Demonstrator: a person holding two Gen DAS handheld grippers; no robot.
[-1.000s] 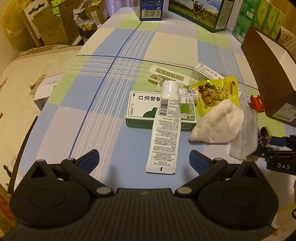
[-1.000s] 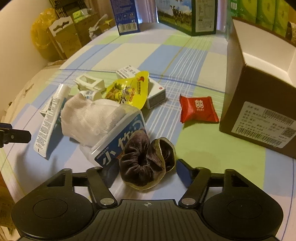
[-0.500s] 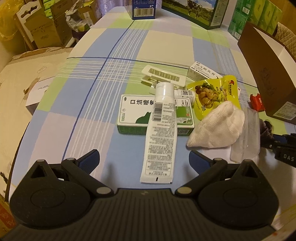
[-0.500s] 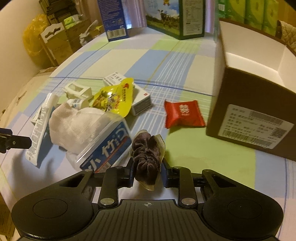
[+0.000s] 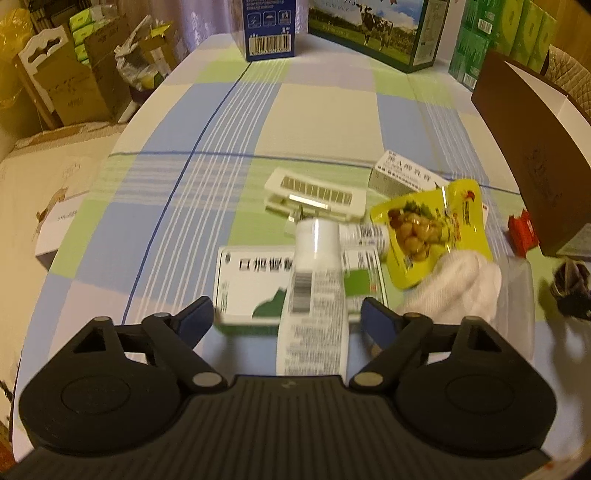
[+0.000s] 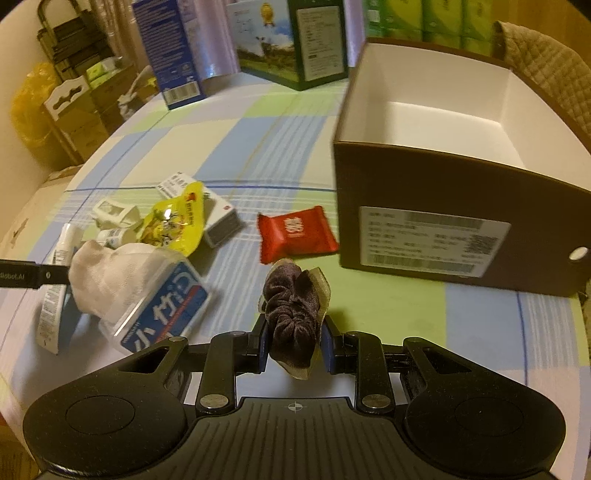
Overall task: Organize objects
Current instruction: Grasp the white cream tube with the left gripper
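Note:
My right gripper is shut on a dark velvet scrunchie, lifted off the checked tablecloth in front of the open brown box. The scrunchie also shows at the right edge of the left wrist view. My left gripper is open, its fingers straddling a white tube that lies across a green-and-white carton. Beside them lie a white cloth, a yellow snack pouch and a red packet.
A clear blue-labelled plastic case lies under the cloth. A white clip holder and a small medicine carton sit behind the pile. Blue and cow-printed boxes stand at the far table edge. Cardboard boxes stand left of the table.
My right gripper closed on the scrunchie and raised it toward the brown box. My left gripper moved forward until its open fingers flank the tube.

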